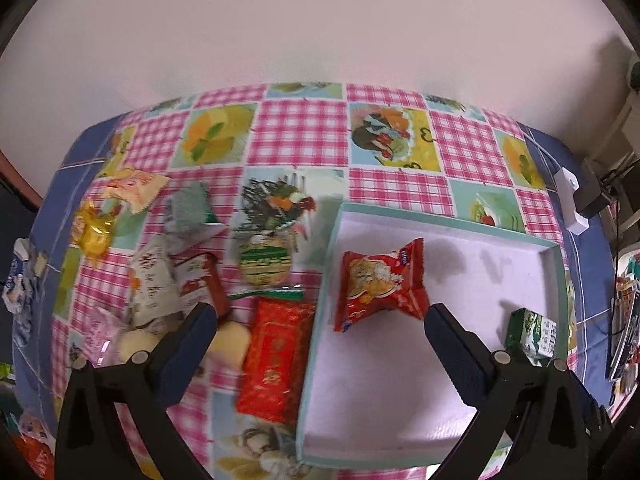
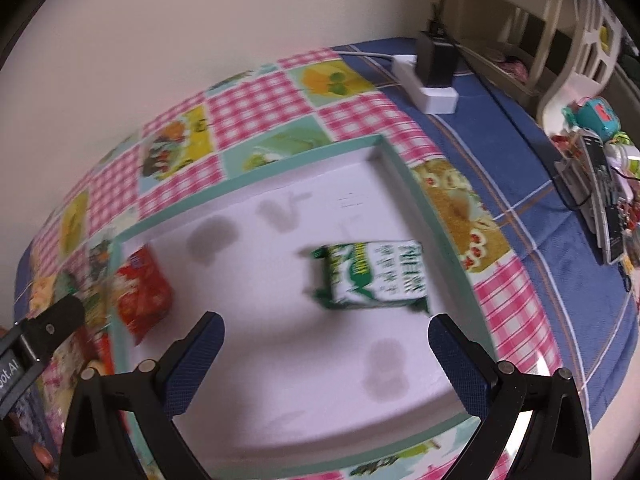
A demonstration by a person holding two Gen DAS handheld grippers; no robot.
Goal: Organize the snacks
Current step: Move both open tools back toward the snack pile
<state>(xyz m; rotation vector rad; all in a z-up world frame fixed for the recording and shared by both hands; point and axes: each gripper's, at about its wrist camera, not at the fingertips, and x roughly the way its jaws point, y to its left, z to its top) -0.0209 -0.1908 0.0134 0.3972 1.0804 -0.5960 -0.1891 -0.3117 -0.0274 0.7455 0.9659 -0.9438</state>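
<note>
A shallow white tray with a teal rim (image 1: 440, 222) lies on the checked tablecloth. Inside it lie a red snack packet (image 1: 380, 286) at the left and a green and white packet (image 1: 532, 336) at the right. Both also show in the right wrist view: the red packet (image 2: 144, 292) and the green packet (image 2: 372, 276) in the tray (image 2: 256, 172). My left gripper (image 1: 320, 320) is open and empty, over the tray's left rim. My right gripper (image 2: 326, 334) is open and empty, above the tray just short of the green packet.
Several loose snacks lie left of the tray: a red flat packet (image 1: 276, 356), a round green-labelled one (image 1: 264, 262), a white packet (image 1: 154, 284), a gold wrapped one (image 1: 90, 234). A white power strip (image 2: 424, 84) with a black plug sits at the far right. The wall is behind.
</note>
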